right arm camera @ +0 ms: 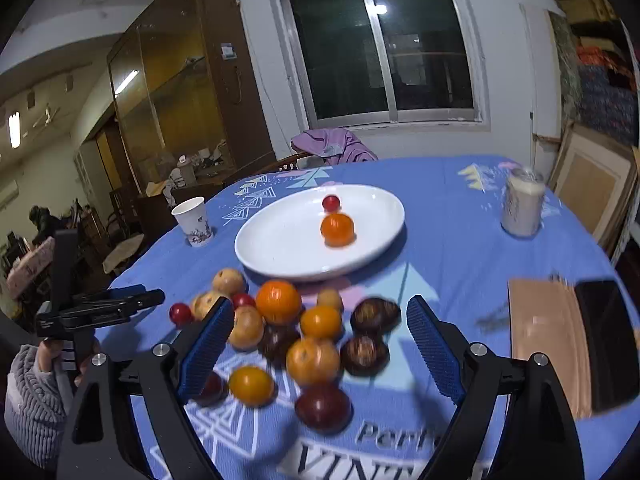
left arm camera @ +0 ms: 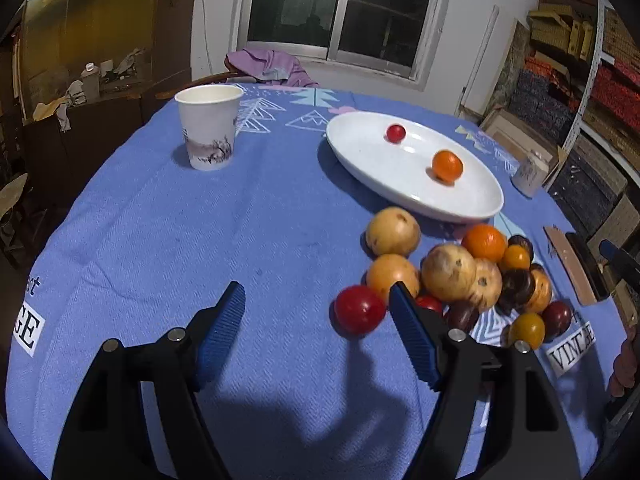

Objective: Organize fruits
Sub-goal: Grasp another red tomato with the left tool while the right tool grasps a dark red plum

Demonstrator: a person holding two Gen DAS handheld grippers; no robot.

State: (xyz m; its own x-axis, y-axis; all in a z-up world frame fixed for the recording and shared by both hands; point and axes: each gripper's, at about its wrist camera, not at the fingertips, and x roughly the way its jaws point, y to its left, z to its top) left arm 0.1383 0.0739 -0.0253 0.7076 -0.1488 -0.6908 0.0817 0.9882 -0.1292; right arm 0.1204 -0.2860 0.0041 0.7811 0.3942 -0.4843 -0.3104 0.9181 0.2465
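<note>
On the blue patterned tablecloth [right arm camera: 460,216], a heap of loose round fruits [right arm camera: 304,340], orange, yellow, red and dark purple, lies just near of the white oval ceramic plate [right arm camera: 280,248], which already holds 2: a small red one and an orange one. The left gripper [left arm camera: 316,312] hangs at the heap's left edge and the right gripper [right arm camera: 320,328] over its middle, both with jaws wide and empty. These fruits look light, smooth and prone to roll, the ripe ones probably soft, so each is best pinched gently across its widest part.

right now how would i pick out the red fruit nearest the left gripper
Start at the white plate on the blue cloth, then drop to the fruit pile in front of it. The red fruit sits at the pile's edge toward the paper cup, glossy red beside pale yellow neighbours.
</note>
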